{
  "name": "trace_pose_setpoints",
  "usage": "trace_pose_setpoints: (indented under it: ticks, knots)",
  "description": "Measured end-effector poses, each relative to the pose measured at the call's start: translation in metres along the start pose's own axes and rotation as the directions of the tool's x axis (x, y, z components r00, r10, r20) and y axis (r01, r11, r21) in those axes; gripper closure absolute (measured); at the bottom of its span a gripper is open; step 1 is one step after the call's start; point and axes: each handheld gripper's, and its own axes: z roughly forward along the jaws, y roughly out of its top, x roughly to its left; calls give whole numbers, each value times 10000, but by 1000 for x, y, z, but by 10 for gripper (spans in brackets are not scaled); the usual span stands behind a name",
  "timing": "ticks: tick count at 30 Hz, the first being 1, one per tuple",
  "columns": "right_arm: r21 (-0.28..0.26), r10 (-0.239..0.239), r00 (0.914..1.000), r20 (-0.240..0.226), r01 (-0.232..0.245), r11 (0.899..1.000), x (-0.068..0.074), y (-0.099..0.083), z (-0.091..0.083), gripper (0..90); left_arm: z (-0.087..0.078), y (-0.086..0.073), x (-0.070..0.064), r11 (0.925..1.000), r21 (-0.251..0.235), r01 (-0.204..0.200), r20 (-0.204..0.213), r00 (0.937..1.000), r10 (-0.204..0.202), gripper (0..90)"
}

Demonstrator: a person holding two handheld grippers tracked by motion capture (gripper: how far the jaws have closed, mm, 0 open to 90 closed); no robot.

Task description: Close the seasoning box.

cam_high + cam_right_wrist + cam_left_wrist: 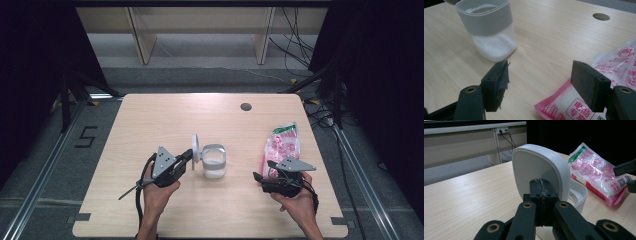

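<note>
On pale wood table (pixel 165 115), left claw (pixel 188 156) clenched on white lid (pixel 195 148), right claw (pixel 263 176) released, dark room.

Both grippers black. Left gripper (pixel 186 156): grey three-cornered plate behind the fingers, black cable trailing back, brass-coloured rivets on the links below the pads (pixel 541 192). Right gripper (pixel 540 82): same plate and rivets, frayed black tape on one pad (pixel 499 80). Forearms bare, no sleeves.

I see a pale wooden table (pixel 165 112) on grey floor (pixel 45 150), black curtains (pixel 30 60) left and right, cables (pixel 295 45) trailing far right.
</note>
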Motion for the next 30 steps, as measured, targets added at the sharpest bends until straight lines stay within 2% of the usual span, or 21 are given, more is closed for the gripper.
trace_pose_setpoints:
  ticks: [1,3,5,6,7,9,12,13,15,19,21,25,26,30]
  knots:
    - [92,267,9996,-4,-267,9996,3,0,-1,314,0,0,-1,10000,-4,30,7,10000,-30,892]
    - [50,168,9998,-131,-167,9998,2,-1,1,310,1,1,-2,10000,-6,15,44,10000,-15,892]
    - [67,109,9999,-27,-109,9999,3,-1,0,310,2,2,-3,10000,-8,-89,81,9999,89,892]
    - [114,-38,10000,-47,38,9999,1,-1,0,311,2,3,-4,10000,-7,0,78,10000,0,891]
    - [123,-40,10000,-48,40,9999,1,-1,0,312,2,3,-4,9998,24,-182,109,9998,182,891]
    - [104,-32,10000,-89,33,9999,1,-1,-1,315,3,4,-6,10000,-14,-30,108,9999,30,891]
    - [99,-61,10000,-53,61,9999,1,-1,-1,317,5,4,-6,9998,-132,-167,199,9997,170,891]
    - [86,-96,9999,-73,96,9999,1,-1,-1,319,4,4,-7,9999,-60,-142,164,9998,143,891]
    - [51,146,9999,-36,-146,9999,3,-2,-1,320,5,4,-9,9999,-20,-118,177,9998,118,891]
    - [72,89,10000,-37,-89,9999,3,-2,-1,320,8,5,-12,9997,0,-239,265,9994,239,891]
    - [100,61,10000,-52,-60,9999,3,-2,-2,321,10,4,-14,9999,-70,-149,368,9992,151,891]
    - [98,-75,9999,-117,76,9999,1,-2,-2,322,12,5,-17,9997,48,-254,394,9989,251,890]
    - [104,-91,9999,-83,92,9999,1,-2,-2,322,12,5,-19,9999,49,-146,406,9991,144,889]
    - [54,17,10000,-77,-16,10000,2,-2,-2,324,11,5,-19,10000,52,-59,420,9991,57,854]
